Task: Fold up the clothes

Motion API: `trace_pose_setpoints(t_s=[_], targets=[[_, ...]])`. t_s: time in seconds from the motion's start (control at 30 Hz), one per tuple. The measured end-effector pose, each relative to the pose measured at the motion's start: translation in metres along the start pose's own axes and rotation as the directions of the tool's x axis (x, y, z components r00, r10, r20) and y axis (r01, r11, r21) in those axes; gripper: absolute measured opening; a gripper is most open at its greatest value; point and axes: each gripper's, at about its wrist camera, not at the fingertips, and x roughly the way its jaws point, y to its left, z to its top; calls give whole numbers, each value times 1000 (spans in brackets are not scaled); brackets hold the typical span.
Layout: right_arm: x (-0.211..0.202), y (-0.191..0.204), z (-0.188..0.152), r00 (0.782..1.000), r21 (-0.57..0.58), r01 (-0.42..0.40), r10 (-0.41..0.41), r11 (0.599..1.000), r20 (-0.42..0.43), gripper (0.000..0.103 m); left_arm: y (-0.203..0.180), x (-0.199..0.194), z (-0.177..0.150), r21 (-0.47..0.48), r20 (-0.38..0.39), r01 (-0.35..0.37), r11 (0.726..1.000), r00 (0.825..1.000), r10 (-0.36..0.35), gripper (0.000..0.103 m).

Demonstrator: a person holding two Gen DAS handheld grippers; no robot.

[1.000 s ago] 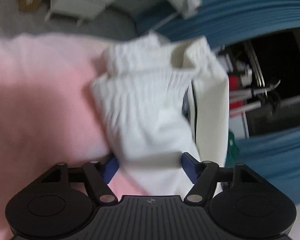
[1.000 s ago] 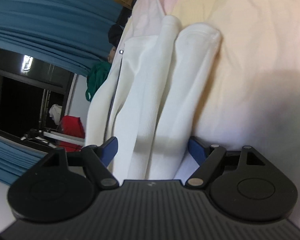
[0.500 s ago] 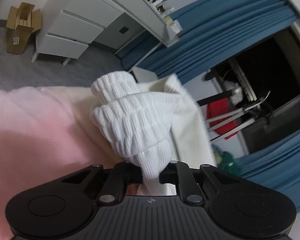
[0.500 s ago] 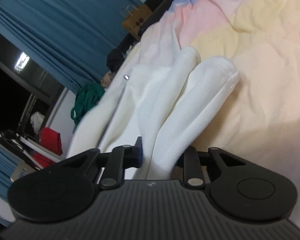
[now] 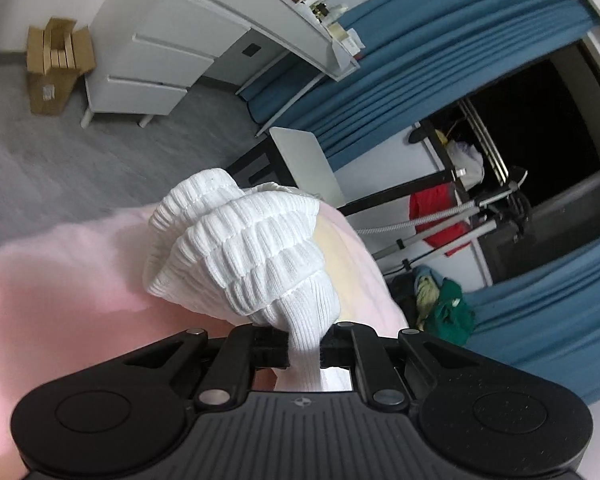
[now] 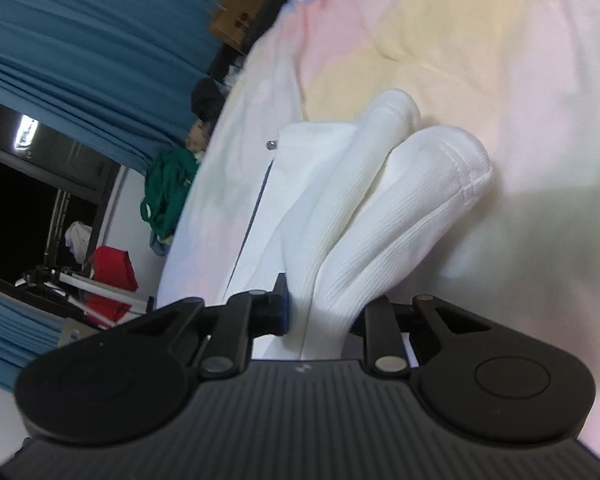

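A bed (image 6: 500,80) covered by a pastel sheet in pink, yellow and pale blue patches fills most of the right wrist view and the lower left of the left wrist view. Blue curtains (image 5: 440,52) hang beside a dark window, and a white drawer unit (image 5: 148,64) stands on the grey floor with a cardboard box (image 5: 56,68) next to it.

White socks (image 6: 388,208) lie partly on a flat white garment (image 6: 296,184) at the bed's edge, their toe ends pointing away from the right tool (image 6: 324,312). The right tool is clamped on the socks near its end, the ribbed fabric bunched between the fingers.

In the left wrist view, the ribbed cuffs (image 5: 252,248) stand up in a crumpled bundle above the sheet. The left tool (image 5: 306,346) is together, pinching a narrow waist of sock fabric just below the cuffs.
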Motion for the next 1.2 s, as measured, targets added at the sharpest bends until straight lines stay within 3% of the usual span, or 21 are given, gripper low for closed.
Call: trace_pose_setpoints(t_s=[0.2,0.47,0.6,0.63,0.73,0.87,0.97,1.07,1.13,1.2], targets=[[-35,-16,-15,998,-46,49,-50,998,-29,22,26,-51,-12,94,-41,-65,993,997,69,11],[-34,-31,-22,992,-37,101,-103,994,-66,24,79,-38,-38,87,-47,-66,994,996,70,16],[-38,-36,-25,993,-6,91,-91,996,-79,27,82,-47,-45,147,-71,-67,987,994,78,27],[-39,-37,-24,993,7,88,-88,996,-83,29,80,-50,-47,176,-75,-73,982,993,87,35],[-44,-39,-23,992,41,103,-99,994,-79,35,66,-67,-55,312,-67,-106,944,989,133,59],[-61,-41,-20,989,69,145,-144,987,-12,52,45,-96,-73,492,-25,-141,859,984,176,72],[-76,-41,-14,979,80,178,-185,981,87,60,27,-115,-90,586,2,-127,800,988,155,76],[-94,-39,-9,950,86,205,-219,975,220,65,6,-125,-108,644,26,-111,757,992,123,76],[-100,-37,-7,940,69,192,-204,979,275,65,-13,-125,-122,676,18,-82,732,995,95,76],[-100,-35,-5,947,42,148,-154,988,280,65,-33,-121,-140,708,-4,-37,706,998,56,76]])
